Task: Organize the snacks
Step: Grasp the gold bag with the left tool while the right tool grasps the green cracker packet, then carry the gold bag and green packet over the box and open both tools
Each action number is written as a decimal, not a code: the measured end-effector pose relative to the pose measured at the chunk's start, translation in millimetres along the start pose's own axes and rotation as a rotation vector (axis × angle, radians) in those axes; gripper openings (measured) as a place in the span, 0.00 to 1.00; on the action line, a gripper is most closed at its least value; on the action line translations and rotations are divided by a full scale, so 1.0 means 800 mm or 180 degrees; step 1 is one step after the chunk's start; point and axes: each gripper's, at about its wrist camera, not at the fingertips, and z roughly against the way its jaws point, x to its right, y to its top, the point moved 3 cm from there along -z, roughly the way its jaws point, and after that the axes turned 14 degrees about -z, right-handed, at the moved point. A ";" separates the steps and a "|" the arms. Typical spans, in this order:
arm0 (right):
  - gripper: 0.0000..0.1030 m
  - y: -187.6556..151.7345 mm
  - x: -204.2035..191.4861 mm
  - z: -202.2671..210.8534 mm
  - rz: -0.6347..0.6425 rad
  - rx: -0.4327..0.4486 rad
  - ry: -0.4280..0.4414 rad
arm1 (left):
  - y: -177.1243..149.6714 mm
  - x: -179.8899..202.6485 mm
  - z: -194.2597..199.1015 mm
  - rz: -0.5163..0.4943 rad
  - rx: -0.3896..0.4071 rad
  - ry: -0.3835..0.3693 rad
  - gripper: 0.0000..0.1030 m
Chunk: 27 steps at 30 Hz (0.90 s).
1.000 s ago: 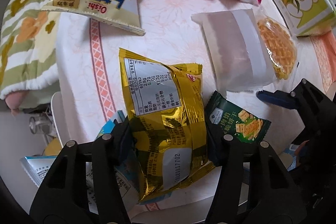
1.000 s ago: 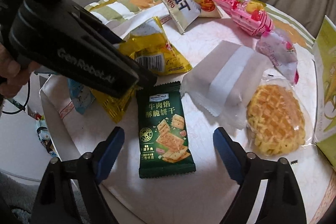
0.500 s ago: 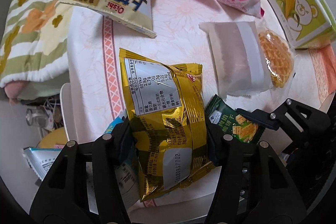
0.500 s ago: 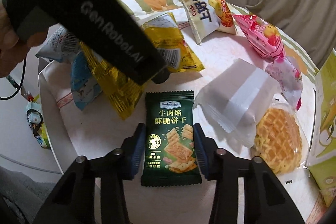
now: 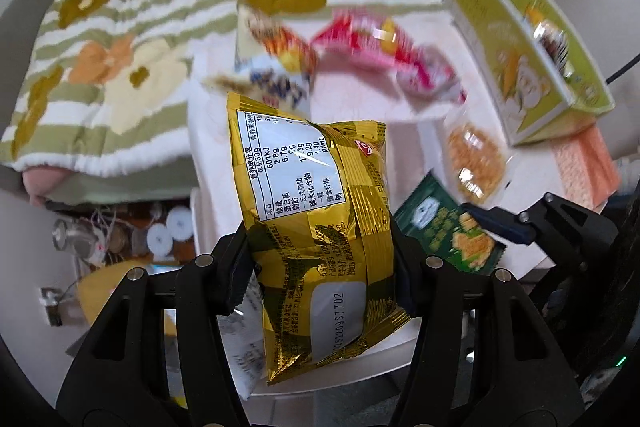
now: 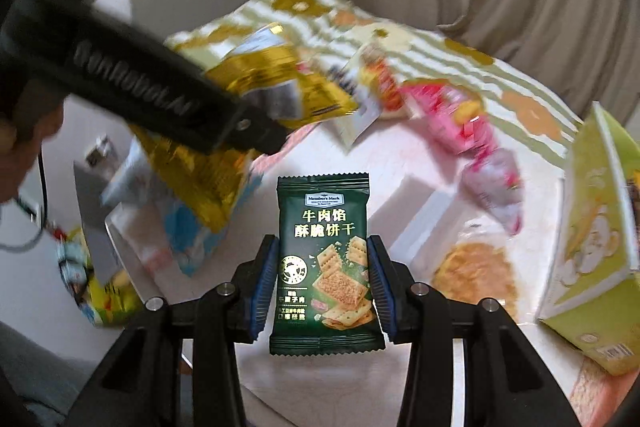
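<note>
Both packets lifted clear of the surface since the earlier frames; right jaws, then spread either side of the green packet, now clamped on it.

Left gripper: jaws clenched on the lower half of a gold foil bag, held upright above the near edge of the surface. Right gripper: blue pads pressing both long edges of a green cracker packet, held upright, front face to the camera.

Handling, as judged: both packs light and air-filled; foil slick and crinkly, contents brittle. Firm squeeze likely to crush crackers or chips; best hold across the sealed side edges or the lower seam, with gentle pressure. Gold bag larger and floppy above the grip, likely to sway.

Legible writing: "Member's Mark" on the green packet, above large gold Chinese characters 牛肉馅 酥脆饼干 and a picture of square crackers. Gold bag turned back-side out: white nutrition panel with "601kJ" and a printed code ending "S7702". Embossed lettering on the left gripper's body in the right view too blurred to read.

Left on the surface: pink packets, a waffle in clear wrap, a white wrapper, a green carton with a bear. Flowered blanket behind.
</note>
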 end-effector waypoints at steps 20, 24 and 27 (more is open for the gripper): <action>0.39 0.103 0.222 0.191 -0.1074 0.0700 -0.0638 | 0.188 0.128 0.084 -0.0432 0.0853 -0.0280 0.52; 0.39 0.112 0.280 0.210 -0.1136 0.0714 -0.0681 | 0.240 0.178 0.066 -0.0409 0.0882 -0.0377 0.52; 0.39 0.122 0.323 0.216 -0.1133 0.0717 -0.0709 | 0.272 0.211 0.052 -0.0412 0.0890 -0.0384 0.52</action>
